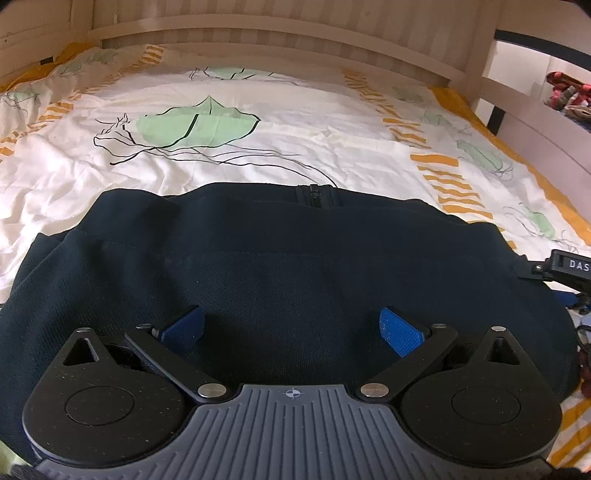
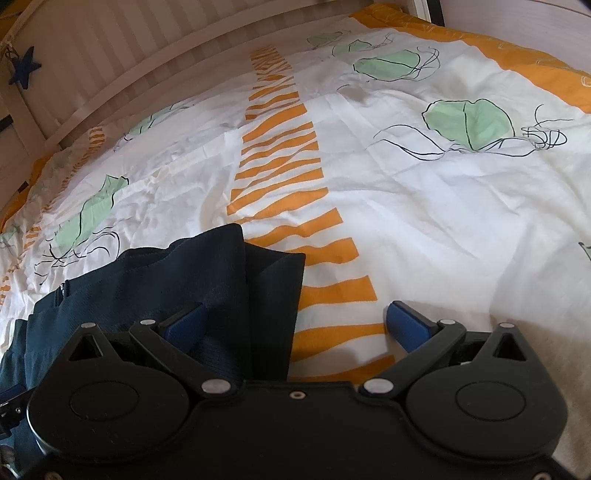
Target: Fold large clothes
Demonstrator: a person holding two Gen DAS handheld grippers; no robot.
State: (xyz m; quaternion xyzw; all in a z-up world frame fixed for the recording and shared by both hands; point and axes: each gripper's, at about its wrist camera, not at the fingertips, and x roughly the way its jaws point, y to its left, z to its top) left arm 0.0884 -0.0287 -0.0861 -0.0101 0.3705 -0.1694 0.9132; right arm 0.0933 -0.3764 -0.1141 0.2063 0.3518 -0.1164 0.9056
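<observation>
A dark navy garment (image 1: 280,266) with a zipper (image 1: 316,195) lies folded flat on the bed. My left gripper (image 1: 291,328) is open and empty, its blue pads (image 1: 400,334) spread wide just above the garment's near part. My right gripper (image 2: 295,325) is open and empty too, over the garment's right edge (image 2: 229,280); its left pad (image 2: 184,325) is above the fabric and its right pad (image 2: 410,325) is above the bedsheet. Part of the right gripper shows at the left wrist view's right edge (image 1: 569,269).
The bed is covered by a white sheet (image 2: 424,206) with green leaf prints and orange stripes. A pale wooden bed rail (image 1: 277,33) runs along the far side. A blue star (image 2: 24,68) hangs on it. Red-patterned things (image 1: 569,96) lie beyond the rail at right.
</observation>
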